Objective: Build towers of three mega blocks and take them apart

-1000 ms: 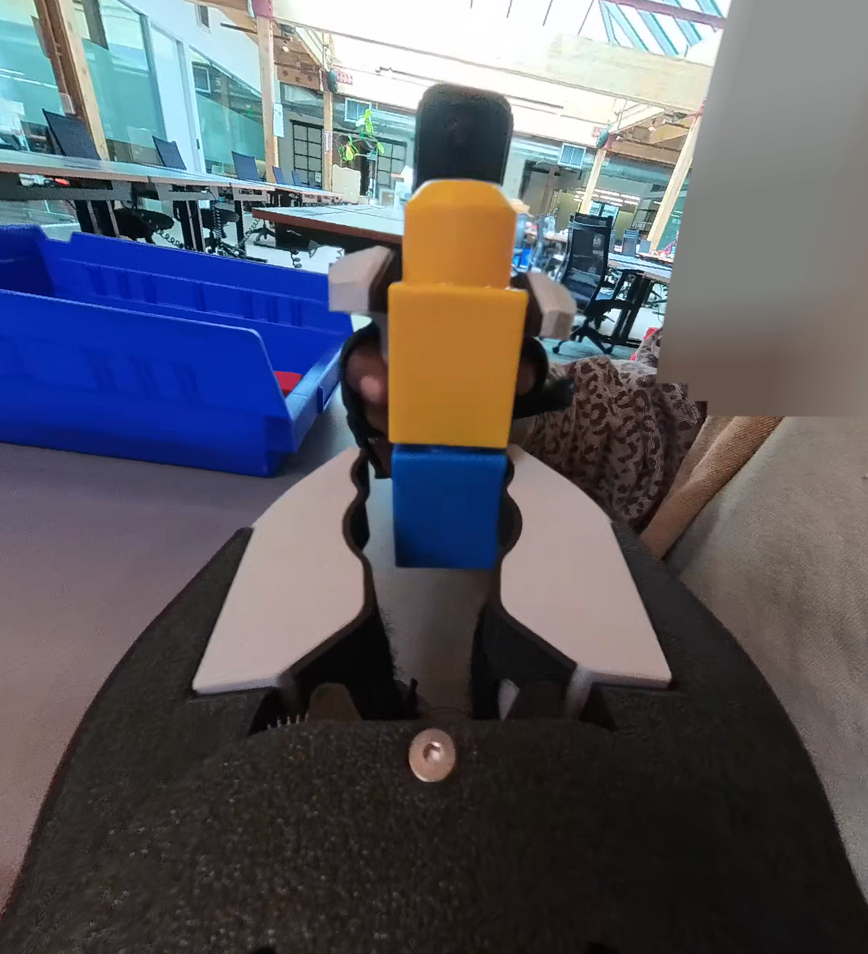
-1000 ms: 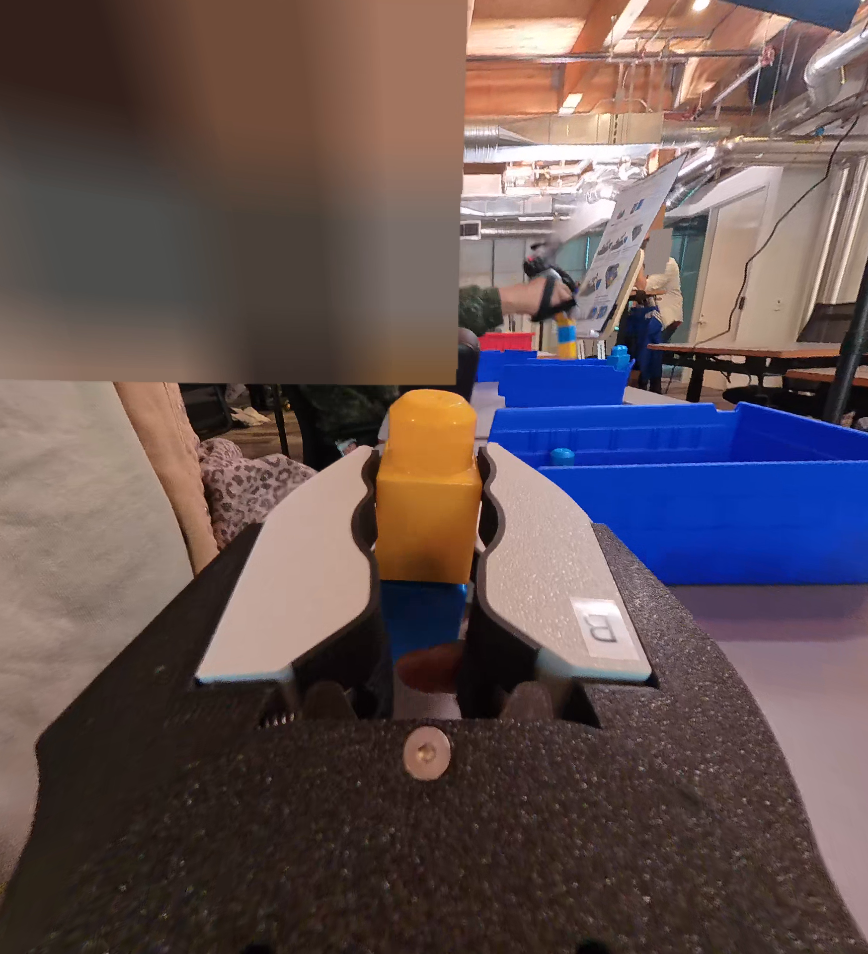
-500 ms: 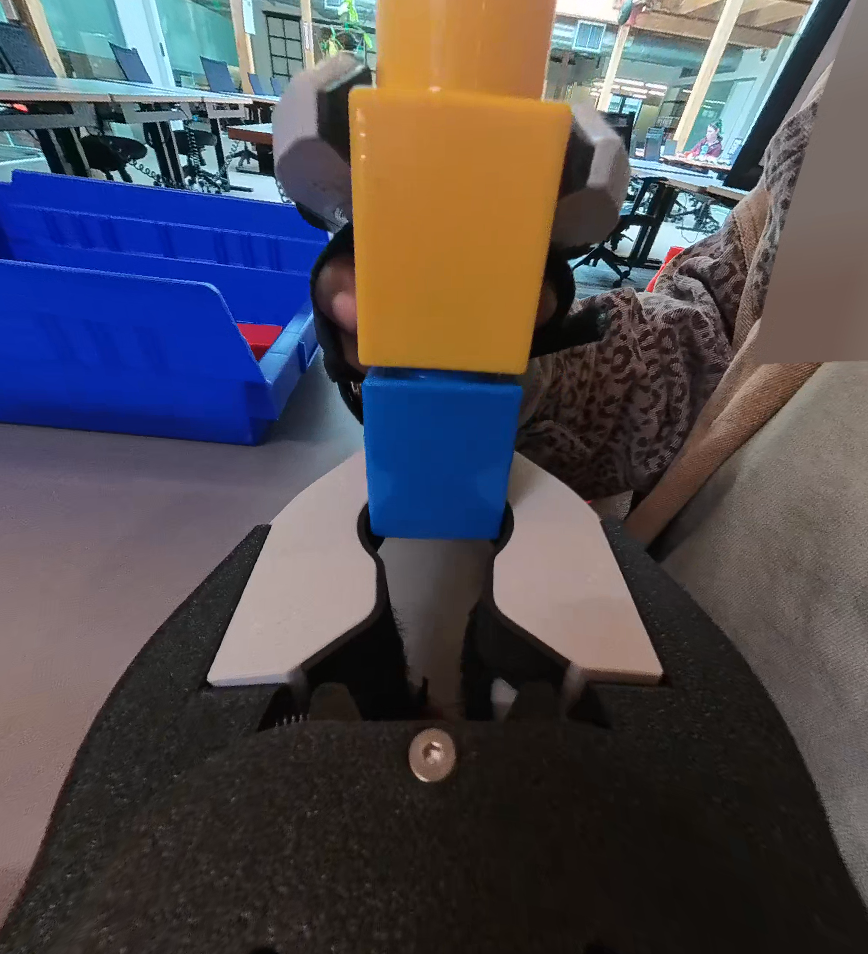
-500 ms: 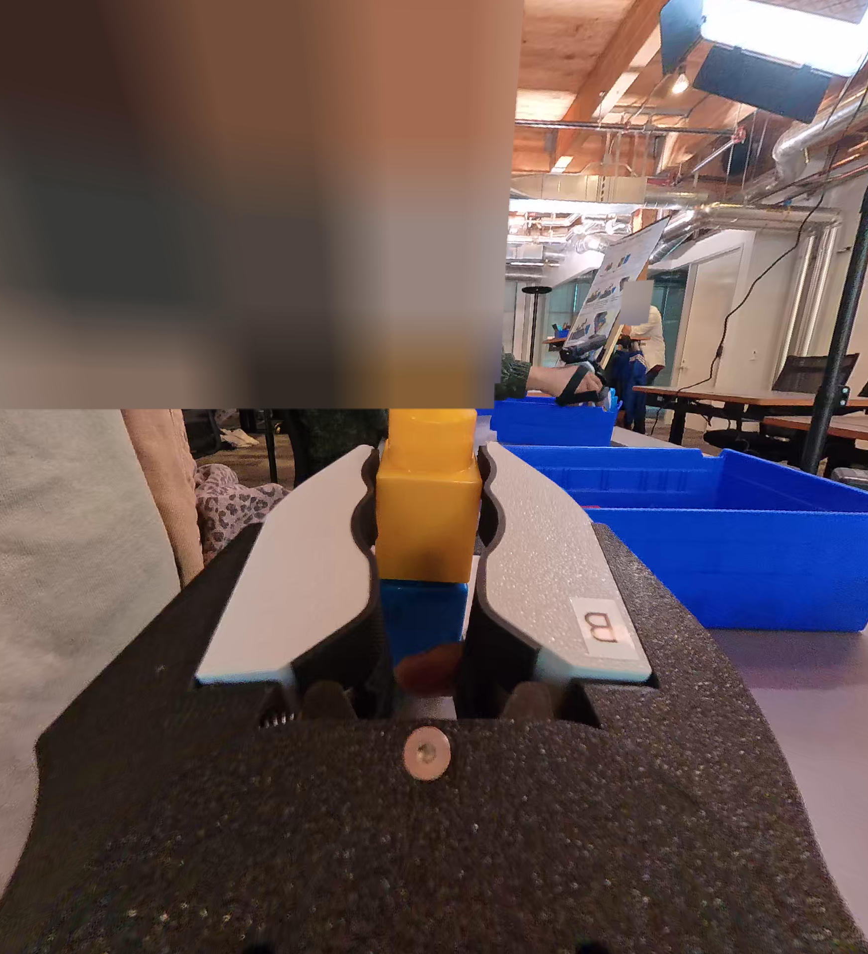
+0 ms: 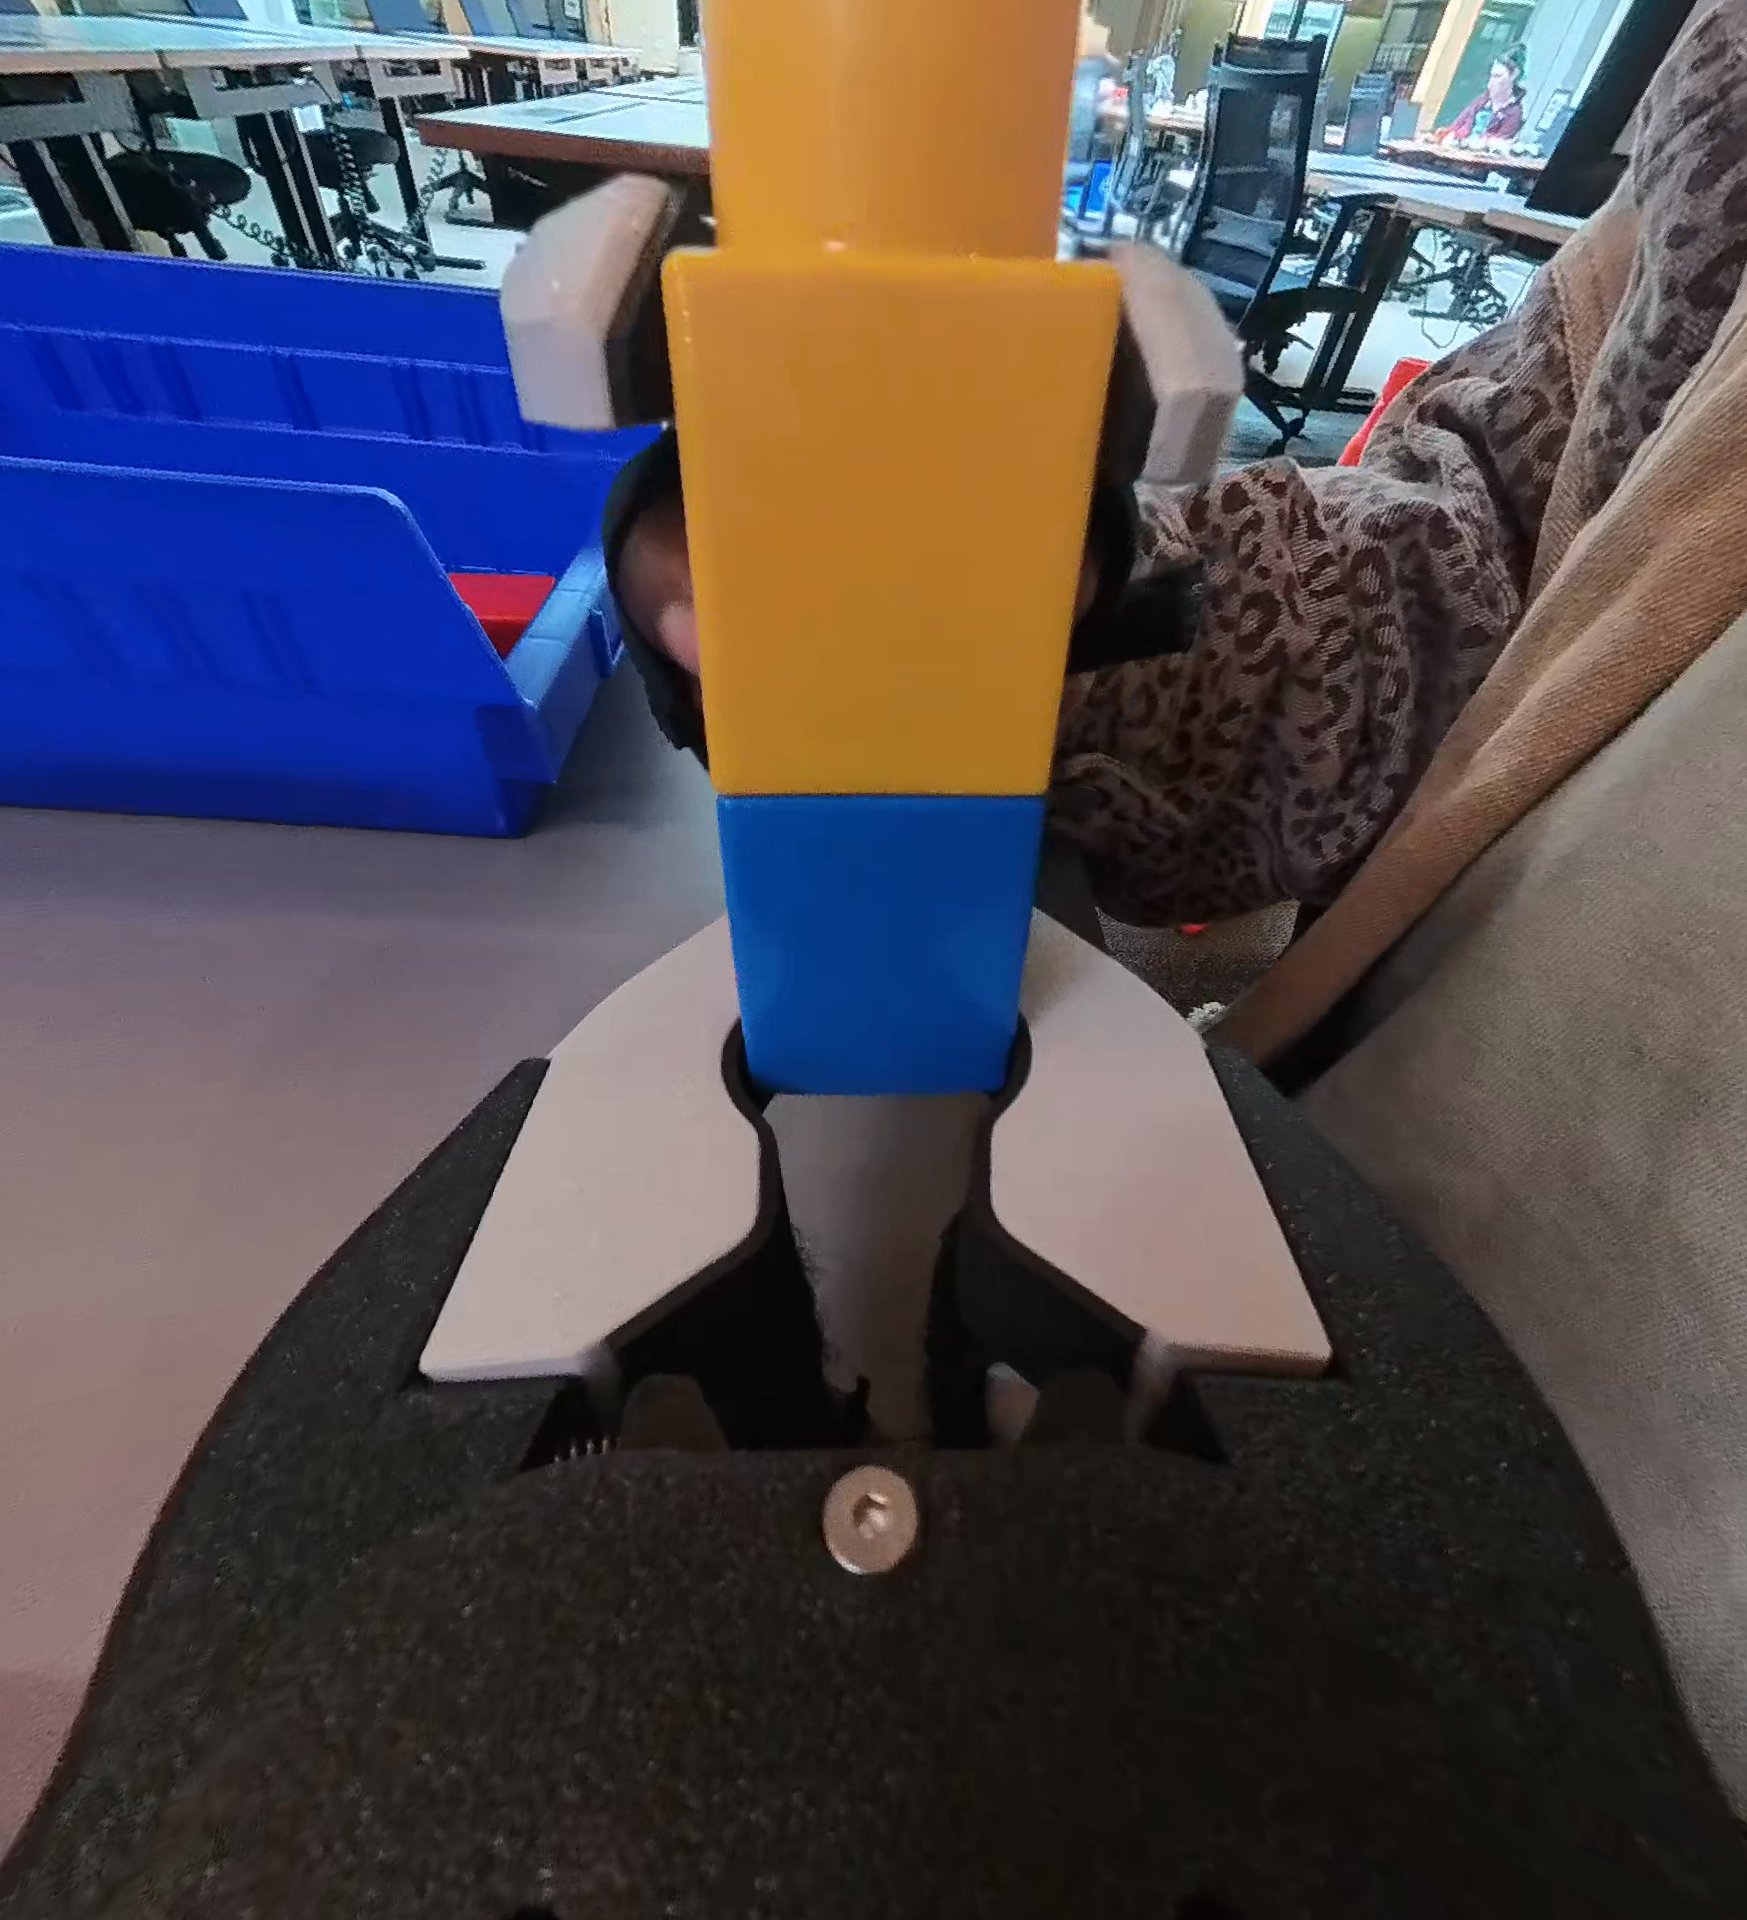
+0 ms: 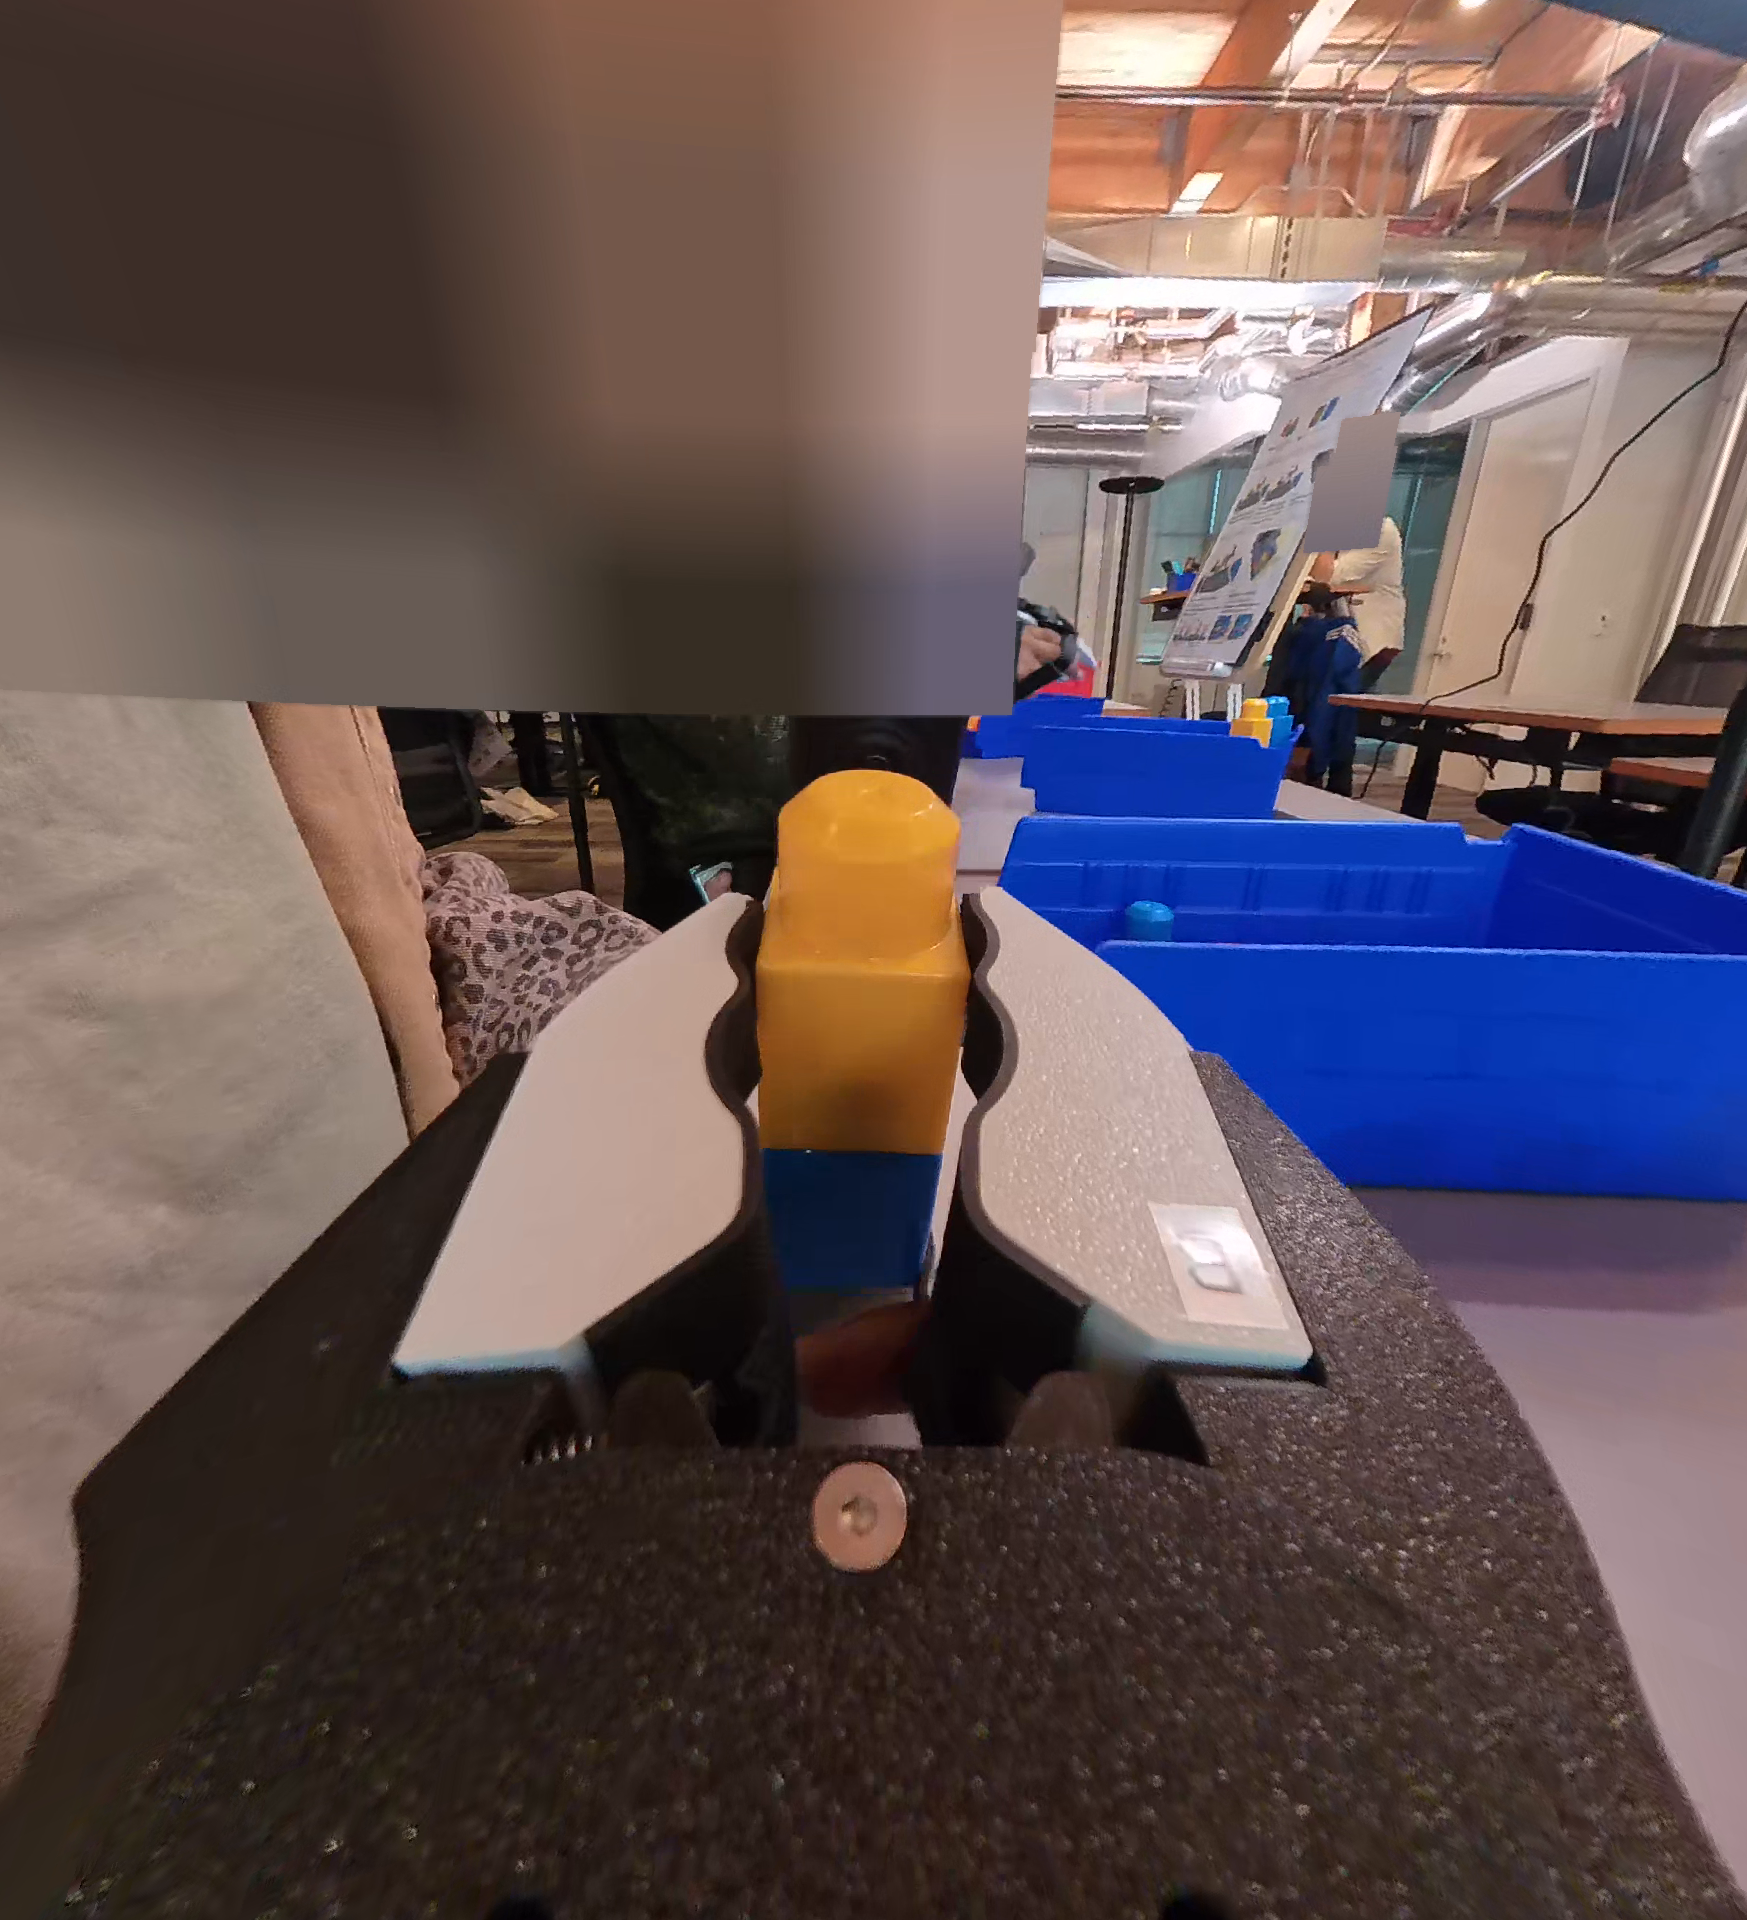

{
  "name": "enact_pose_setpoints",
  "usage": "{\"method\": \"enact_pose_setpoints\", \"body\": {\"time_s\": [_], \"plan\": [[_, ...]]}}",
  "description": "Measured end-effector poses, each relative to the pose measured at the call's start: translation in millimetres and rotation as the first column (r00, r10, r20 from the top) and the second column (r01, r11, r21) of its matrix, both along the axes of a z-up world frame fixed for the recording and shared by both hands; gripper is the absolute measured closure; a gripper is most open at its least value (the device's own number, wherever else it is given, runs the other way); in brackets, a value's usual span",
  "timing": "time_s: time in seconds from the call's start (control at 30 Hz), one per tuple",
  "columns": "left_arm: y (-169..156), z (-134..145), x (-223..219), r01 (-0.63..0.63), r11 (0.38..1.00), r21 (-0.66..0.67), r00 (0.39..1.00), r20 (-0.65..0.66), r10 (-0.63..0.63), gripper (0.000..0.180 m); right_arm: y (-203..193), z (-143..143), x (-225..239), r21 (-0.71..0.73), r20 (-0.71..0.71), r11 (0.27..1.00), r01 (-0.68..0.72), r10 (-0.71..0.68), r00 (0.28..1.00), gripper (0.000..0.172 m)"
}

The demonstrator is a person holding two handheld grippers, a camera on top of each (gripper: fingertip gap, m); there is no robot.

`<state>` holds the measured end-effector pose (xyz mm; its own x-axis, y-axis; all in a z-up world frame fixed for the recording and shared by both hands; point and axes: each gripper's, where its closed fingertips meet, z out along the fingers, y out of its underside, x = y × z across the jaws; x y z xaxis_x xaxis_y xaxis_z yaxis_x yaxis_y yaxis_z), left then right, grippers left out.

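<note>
Two blocks fill the left wrist view: a yellow block (image 5: 884, 520) stacked on a blue block (image 5: 879, 945). The left gripper (image 5: 879, 1039) has its pale fingers (image 5: 640, 1132) clamped on the blue block's lower end, where a second ago they stood wider and clear of its sides. The stack looms much larger and nearer than it did then, the yellow stud now running off the top edge. Farther off, the right gripper (image 5: 874, 343) squeezes the yellow block from both sides, a hand behind it. A blue bin (image 5: 225, 623) with a red block (image 5: 500, 613) inside sits to the left on the grey table (image 5: 225, 1039).

From the right wrist view the yellow block (image 6: 858, 1029) shows its rounded stud whole, pinched between the right gripper's (image 6: 858, 914) dark wavy pads (image 6: 734, 997), as it was before. Only a strip of the blue block (image 6: 848, 1216) shows beneath, and the left gripper is not seen. A different blue bin (image 6: 1471, 1081) stands to the right, a blue stud (image 6: 1147, 920) poking up inside it.
</note>
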<state>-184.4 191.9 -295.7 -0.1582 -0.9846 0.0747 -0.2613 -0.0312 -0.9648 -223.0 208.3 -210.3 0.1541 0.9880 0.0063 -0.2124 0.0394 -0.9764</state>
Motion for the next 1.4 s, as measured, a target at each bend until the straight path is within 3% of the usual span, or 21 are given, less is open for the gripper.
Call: {"method": "enact_pose_setpoints", "body": {"time_s": [0.23,0.67,0.8,1.1,1.4], "plan": [[-3,-5,1,0.017,1.0,0.012,0.999,-0.034,-0.016,0.145,-1,-5,4,-0.027,0.041,0.999,-0.032,0.033,0.999,0.135],[10,11,-7,-0.028,0.996,-0.08,0.996,0.079,0.035,0.144,14,-3,8,-0.054,0.002,0.997,0.058,-0.058,0.998,0.135],[16,15,-9,-0.044,0.99,-0.131,0.992,0.108,0.059,0.143,21,-21,2,-0.102,0.061,0.992,0.072,-0.066,0.996,0.134],[23,13,-8,-0.109,0.988,-0.113,0.988,0.093,0.12,0.143,24,-24,4,-0.21,0.037,0.977,0.025,-0.018,0.999,0.135],[29,7,-5,-0.194,0.981,-0.029,0.979,0.057,0.195,0.144,24,-28,7,-0.19,0.042,0.982,0.017,-0.009,0.999,0.135]]}}
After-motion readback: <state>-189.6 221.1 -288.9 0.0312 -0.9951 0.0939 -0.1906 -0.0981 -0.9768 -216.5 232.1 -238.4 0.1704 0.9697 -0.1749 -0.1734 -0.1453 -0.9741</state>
